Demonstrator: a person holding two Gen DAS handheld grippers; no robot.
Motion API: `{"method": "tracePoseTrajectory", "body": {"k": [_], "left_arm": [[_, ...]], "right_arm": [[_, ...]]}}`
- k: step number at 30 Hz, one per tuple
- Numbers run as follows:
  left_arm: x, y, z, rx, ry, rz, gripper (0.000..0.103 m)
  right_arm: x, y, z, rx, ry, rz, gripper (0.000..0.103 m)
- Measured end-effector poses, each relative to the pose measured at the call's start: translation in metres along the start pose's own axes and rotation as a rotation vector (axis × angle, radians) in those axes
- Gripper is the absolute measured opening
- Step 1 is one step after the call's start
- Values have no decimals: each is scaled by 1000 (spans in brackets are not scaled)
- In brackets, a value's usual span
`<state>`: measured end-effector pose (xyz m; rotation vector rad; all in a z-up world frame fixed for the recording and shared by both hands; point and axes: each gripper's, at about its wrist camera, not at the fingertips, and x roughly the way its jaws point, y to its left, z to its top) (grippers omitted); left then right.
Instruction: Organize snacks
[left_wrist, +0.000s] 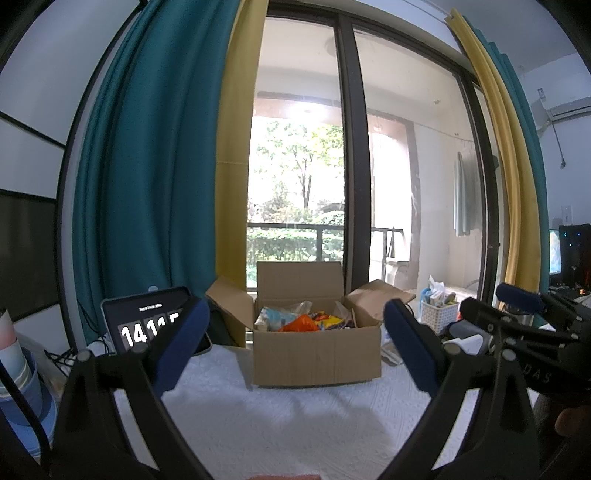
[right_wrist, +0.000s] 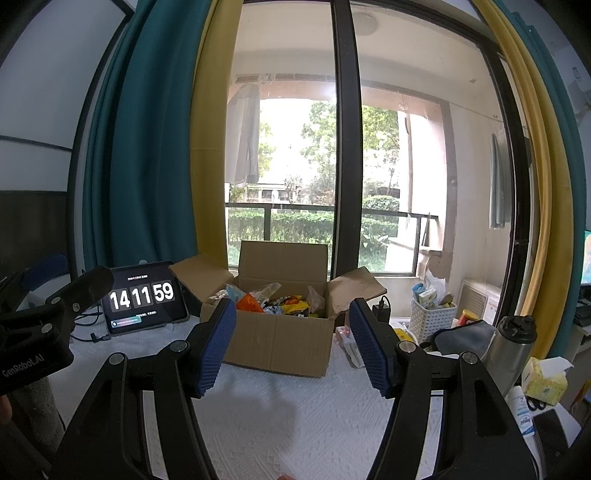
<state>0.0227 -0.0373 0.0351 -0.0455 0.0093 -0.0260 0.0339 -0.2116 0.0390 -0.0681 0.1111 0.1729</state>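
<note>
One cardboard box (right_wrist: 275, 341) is being seen in the middle of both views on the white tabletop (right_wrist: 295, 417), with its flaps open and a heap of snack packets (right_wrist: 273, 299) inside, too jumbled to be counted. The packets are being judged as light, soft, crinkly and a bit slippery, so each is probably best pinched gently at a flat edge or sealed end, not squeezed in the middle. Two grippers are being held low in the frame, the left gripper (left_wrist: 297, 349) and the right gripper (right_wrist: 293, 349), both with jaws wide apart and nothing being held.
</note>
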Motion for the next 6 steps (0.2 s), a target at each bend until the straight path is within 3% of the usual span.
{"method": "tracePoseTrajectory", "body": {"k": [6], "left_arm": [[-2,-2,-2,7,0,2,97]], "right_arm": [[1,1,-2,1,4,2,67]]}}
